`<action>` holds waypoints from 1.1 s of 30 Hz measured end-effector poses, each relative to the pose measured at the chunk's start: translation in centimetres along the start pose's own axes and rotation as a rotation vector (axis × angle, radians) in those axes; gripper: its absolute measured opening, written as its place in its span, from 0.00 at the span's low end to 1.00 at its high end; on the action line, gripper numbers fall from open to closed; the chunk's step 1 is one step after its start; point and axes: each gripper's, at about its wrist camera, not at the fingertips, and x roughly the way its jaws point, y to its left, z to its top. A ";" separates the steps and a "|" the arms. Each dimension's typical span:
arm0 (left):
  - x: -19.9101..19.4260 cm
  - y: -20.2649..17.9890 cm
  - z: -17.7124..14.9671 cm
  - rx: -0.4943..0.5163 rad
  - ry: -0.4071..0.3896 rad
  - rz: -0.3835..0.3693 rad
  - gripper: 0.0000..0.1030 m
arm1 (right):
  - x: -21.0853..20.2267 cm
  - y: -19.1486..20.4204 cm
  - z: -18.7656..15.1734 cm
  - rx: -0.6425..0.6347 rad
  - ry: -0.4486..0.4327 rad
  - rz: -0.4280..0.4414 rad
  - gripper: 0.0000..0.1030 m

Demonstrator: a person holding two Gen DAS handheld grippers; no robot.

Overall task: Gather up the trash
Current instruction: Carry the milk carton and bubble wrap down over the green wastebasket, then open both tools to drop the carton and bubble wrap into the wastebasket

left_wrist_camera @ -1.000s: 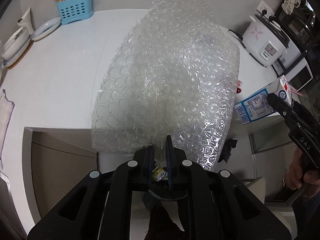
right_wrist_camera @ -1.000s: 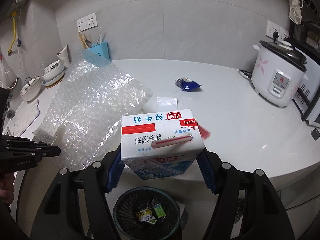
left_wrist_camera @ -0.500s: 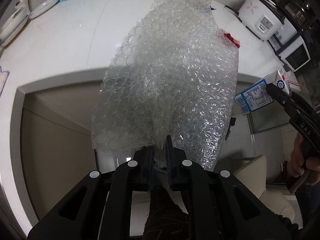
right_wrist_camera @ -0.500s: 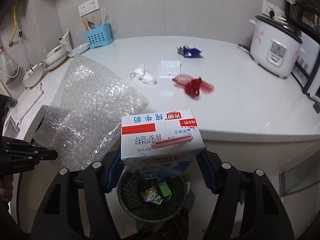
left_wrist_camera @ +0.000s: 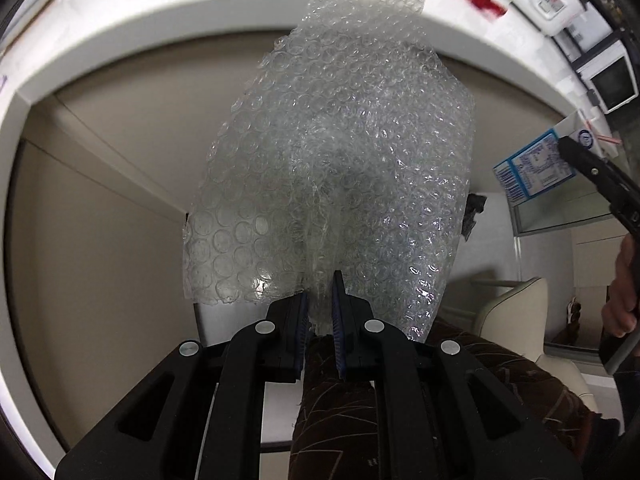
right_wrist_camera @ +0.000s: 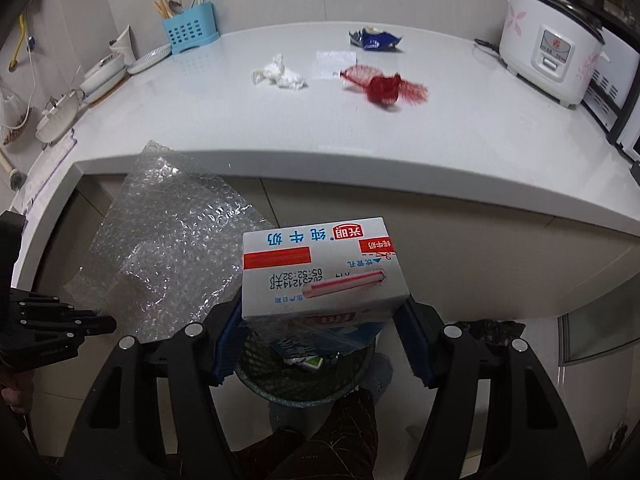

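The white desk [right_wrist_camera: 400, 148] fills the upper half of the right wrist view, its rounded front edge overhanging beige cabinet fronts in a tiled kitchen corner with wall sockets. On it wait more scraps, probably for later trips: a red mesh net [right_wrist_camera: 382, 86] near the middle, crumpled white tissue [right_wrist_camera: 280, 74] at its 9 o'clock, a flat clear plastic sachet [right_wrist_camera: 334, 64] between them and slightly behind, and a blue snack wrapper [right_wrist_camera: 374, 39] at 12 o'clock. A flowered rice cooker [right_wrist_camera: 552, 44] stands at 2 o'clock, a blue utensil caddy [right_wrist_camera: 190, 32] at 10 o'clock. The bubble wrap sheet [left_wrist_camera: 332, 168] is the biggest piece of trash; the left tool [left_wrist_camera: 320, 312] pinches its lower edge between nearly closed blue pads, so the sheet fans out in front of the cabinets, off the desk. The right tool [right_wrist_camera: 322, 320] stands wide, clamped on the sides of a milk carton [right_wrist_camera: 320, 270] with its straw attached, held directly over the black mesh wastebasket [right_wrist_camera: 304, 380] on the floor at 6 o'clock, which already has small wrappers inside. Holding it there suits a straight drop, which looks like the step in hand; the bubble wrap, just left of the basket, would likely follow.
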 end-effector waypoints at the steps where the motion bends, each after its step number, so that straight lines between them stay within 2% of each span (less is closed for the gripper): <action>1: 0.6 0.0 0.1 -0.006 0.008 0.002 0.10 | 0.6 -0.1 -0.3 -0.001 0.015 -0.001 0.62; 9: 6.4 -0.8 0.6 -0.049 0.091 0.044 0.10 | 4.8 -0.6 -2.8 0.020 0.126 0.008 0.62; 18: 11.9 -2.8 1.8 -0.023 0.200 0.080 0.10 | 7.9 -1.7 -4.5 0.025 0.216 0.006 0.62; 25: 14.1 -3.6 2.4 0.015 0.277 0.101 0.11 | 9.0 -2.5 -5.2 0.024 0.246 0.008 0.62; 28: 14.5 -4.2 2.5 0.029 0.300 0.091 0.15 | 9.2 -2.8 -5.0 0.029 0.255 0.000 0.62; 31: 14.4 -4.4 3.0 0.047 0.289 0.099 0.19 | 9.1 -2.7 -5.2 0.032 0.261 -0.002 0.62; 33: 14.2 -4.6 3.0 0.052 0.270 0.102 0.27 | 9.0 -2.9 -5.2 0.035 0.261 -0.007 0.62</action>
